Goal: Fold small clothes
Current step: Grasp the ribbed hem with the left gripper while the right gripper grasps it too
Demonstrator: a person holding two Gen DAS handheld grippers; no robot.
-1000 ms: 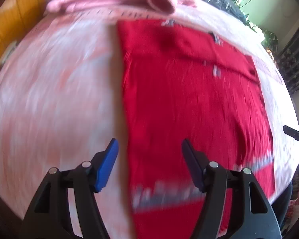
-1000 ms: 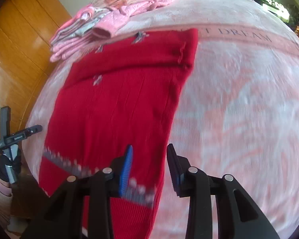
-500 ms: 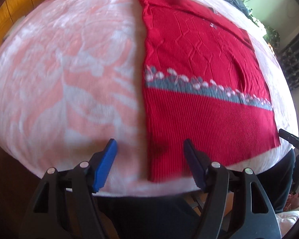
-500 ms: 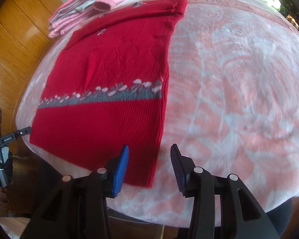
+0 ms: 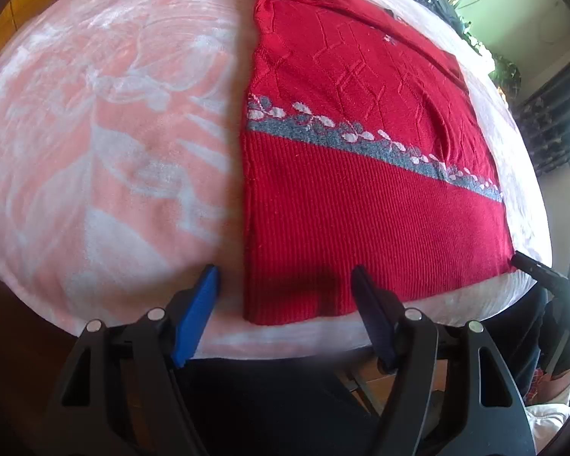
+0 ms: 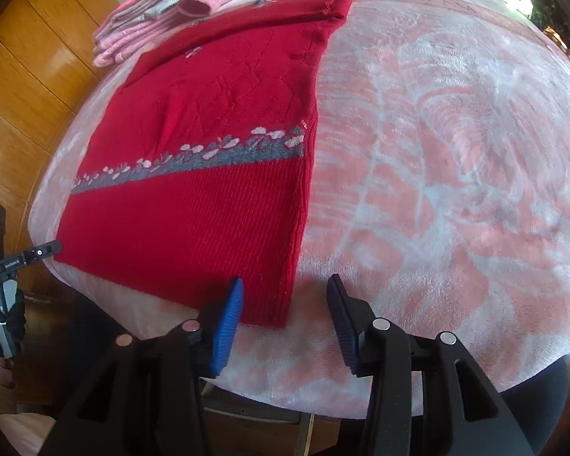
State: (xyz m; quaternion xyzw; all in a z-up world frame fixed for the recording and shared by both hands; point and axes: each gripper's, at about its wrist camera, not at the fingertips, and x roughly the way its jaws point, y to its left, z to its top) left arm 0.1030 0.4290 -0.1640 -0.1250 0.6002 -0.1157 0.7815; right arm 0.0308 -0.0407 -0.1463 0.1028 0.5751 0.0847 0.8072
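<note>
The pink-and-white blanket [image 6: 456, 159] covers the whole work surface and serves as the landmark here. On its left half, seen from the right wrist view, lies the red sweater [image 6: 209, 152], spread flat with its ribbed hem toward the blanket's near edge and its far end doubled over as a narrow band. Its sides run straight with no sleeves sticking out, so I judge that the sleeves are already tucked in and the lengthwise folding is done; what looks left is bringing the hem end up toward the far end, perhaps more than once, and setting the piece aside. Beyond the sweater, at the blanket's far left corner, sits a stack of pink clothes [image 6: 159, 22], which may be finished pieces.

The blanket's right half is bare and gives wide room for moving. The near edge is tighter: the hem stops just short of the drop-off, and a dark seated figure's lap shows below it.

The left gripper [image 5: 285, 296] hovers at the near edge over the sweater's left hem corner, jaws spread wide and holding nothing, one finger over bare blanket and the other over the knit. The right gripper [image 6: 285, 304] hangs at the near edge by the right hem corner, jaws likewise spread and empty, straddling the sweater's right side edge. Both corners seem well placed for a pinch.
</note>
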